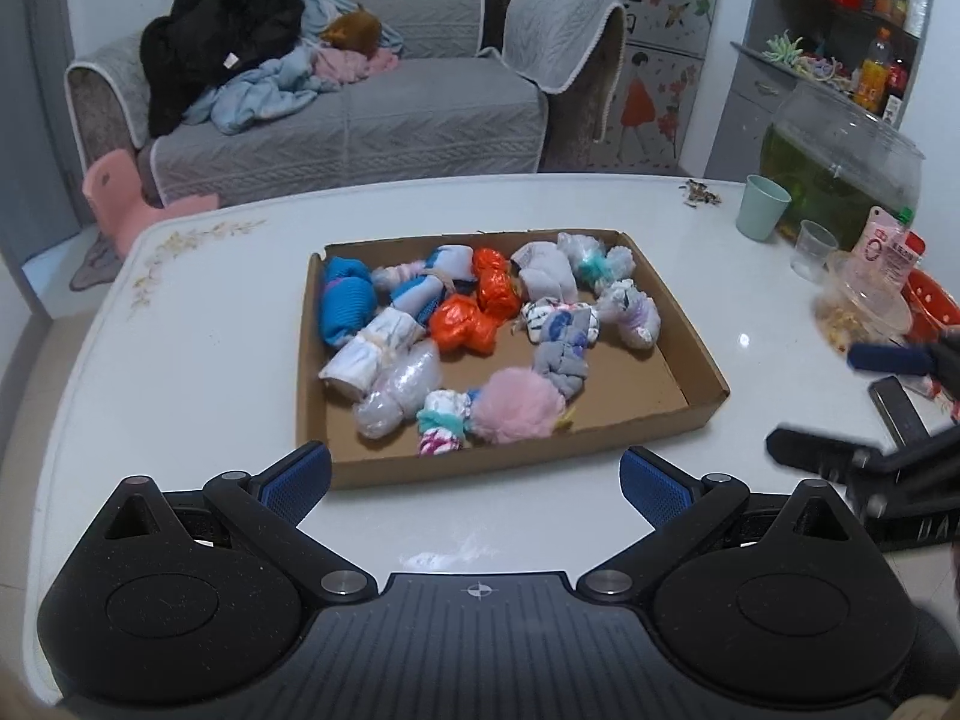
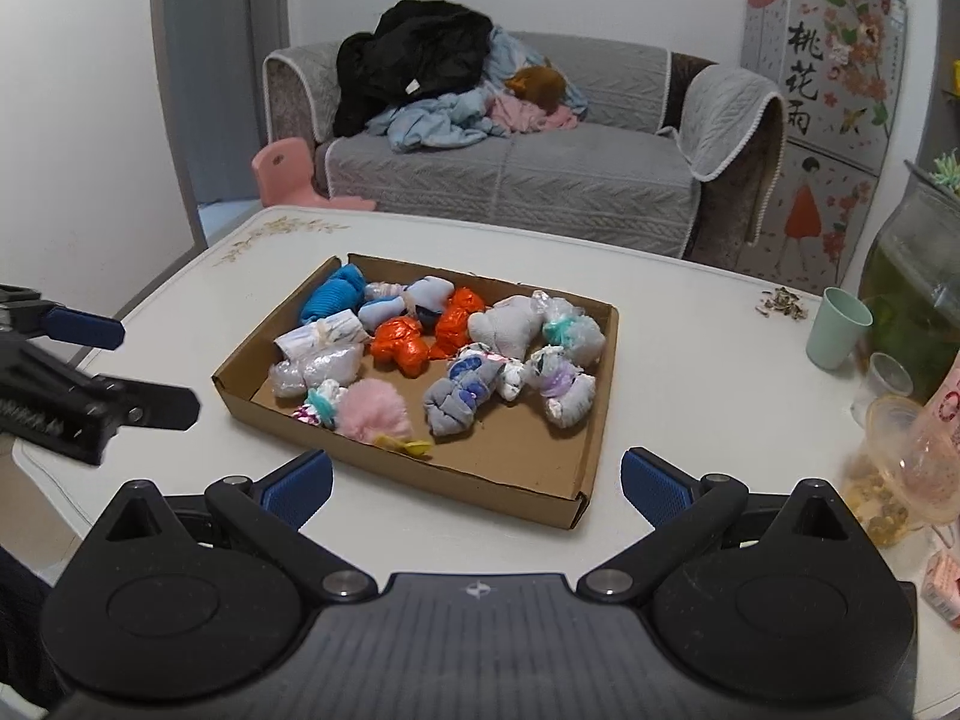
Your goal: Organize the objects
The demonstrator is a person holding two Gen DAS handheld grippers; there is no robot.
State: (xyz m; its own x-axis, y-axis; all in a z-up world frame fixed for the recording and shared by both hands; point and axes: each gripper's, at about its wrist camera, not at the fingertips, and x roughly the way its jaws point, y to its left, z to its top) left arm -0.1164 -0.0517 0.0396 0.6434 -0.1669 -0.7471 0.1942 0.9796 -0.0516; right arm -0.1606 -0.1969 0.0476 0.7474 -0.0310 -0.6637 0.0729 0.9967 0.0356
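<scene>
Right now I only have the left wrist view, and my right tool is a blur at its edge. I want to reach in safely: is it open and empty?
Observer: Yes. The right tool is open with nothing between its pads, and the cardboard box lies just ahead of it.
Operator: Is anything tucked behind the pink pom-pom that I can't make out?
Observer: A small yellow item lies beside the pink pom-pom, against the box's near wall.

Two near views, seemingly one tray [image 1: 708,402]
</scene>
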